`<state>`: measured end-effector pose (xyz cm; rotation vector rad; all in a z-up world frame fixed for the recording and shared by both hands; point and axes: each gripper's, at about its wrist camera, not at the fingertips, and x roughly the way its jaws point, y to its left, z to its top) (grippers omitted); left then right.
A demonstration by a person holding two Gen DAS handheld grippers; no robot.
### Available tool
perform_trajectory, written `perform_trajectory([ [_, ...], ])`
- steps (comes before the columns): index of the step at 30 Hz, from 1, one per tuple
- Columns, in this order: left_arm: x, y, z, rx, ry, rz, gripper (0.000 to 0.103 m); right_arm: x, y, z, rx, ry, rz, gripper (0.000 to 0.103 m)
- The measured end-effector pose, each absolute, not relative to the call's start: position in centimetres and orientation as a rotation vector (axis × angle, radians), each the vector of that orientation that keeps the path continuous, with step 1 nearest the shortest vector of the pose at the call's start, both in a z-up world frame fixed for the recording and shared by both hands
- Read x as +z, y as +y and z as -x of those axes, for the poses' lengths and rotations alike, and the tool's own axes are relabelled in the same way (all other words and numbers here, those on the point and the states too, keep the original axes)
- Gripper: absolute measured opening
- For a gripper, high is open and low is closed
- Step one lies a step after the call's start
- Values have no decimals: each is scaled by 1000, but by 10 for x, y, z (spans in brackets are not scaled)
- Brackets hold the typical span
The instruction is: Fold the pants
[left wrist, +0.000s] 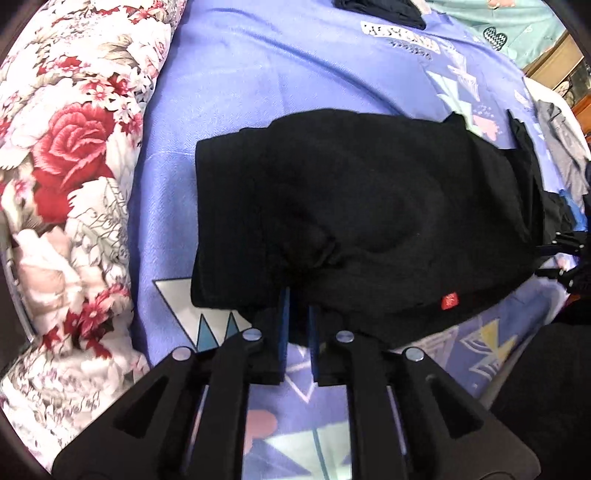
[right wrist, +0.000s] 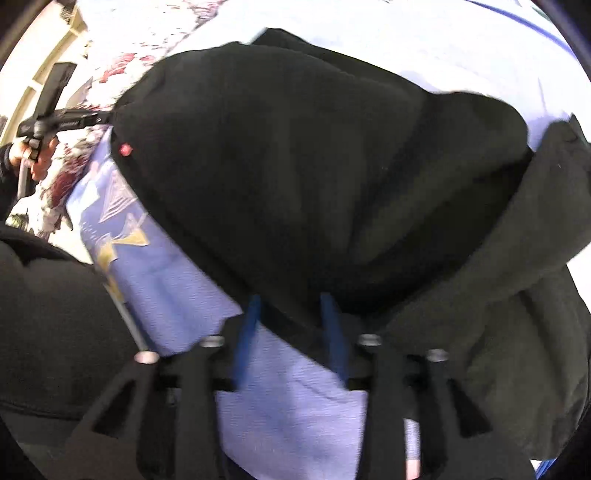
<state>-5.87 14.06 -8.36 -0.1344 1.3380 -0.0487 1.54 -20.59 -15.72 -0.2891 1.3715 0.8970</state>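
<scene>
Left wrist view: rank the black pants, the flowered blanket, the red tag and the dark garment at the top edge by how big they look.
1. black pants
2. flowered blanket, cropped, possibly comparable
3. dark garment, mostly cropped
4. red tag

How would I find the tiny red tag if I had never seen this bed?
Look at the big purple-blue bedsheet with the flowery blanket along its left side. In the middle lies a pair of folded black pants. The red tag sits on the pants' near edge, a bit right of the left gripper; it is the only bright spot on the black cloth.
</scene>
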Motion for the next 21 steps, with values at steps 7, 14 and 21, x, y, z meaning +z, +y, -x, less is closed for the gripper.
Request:
perform_trajectory([
  [7,-66,144,84,-67,1328,154,32,-138,-226,-28,880,1371,185,54],
  [14,-71,158,89,87,1325,157,70,-129,-230,-44,834,1344,152,54],
  [21,-34,143,74,41,1189,213,79,-112,-278,-90,548,1249,-6,54],
])
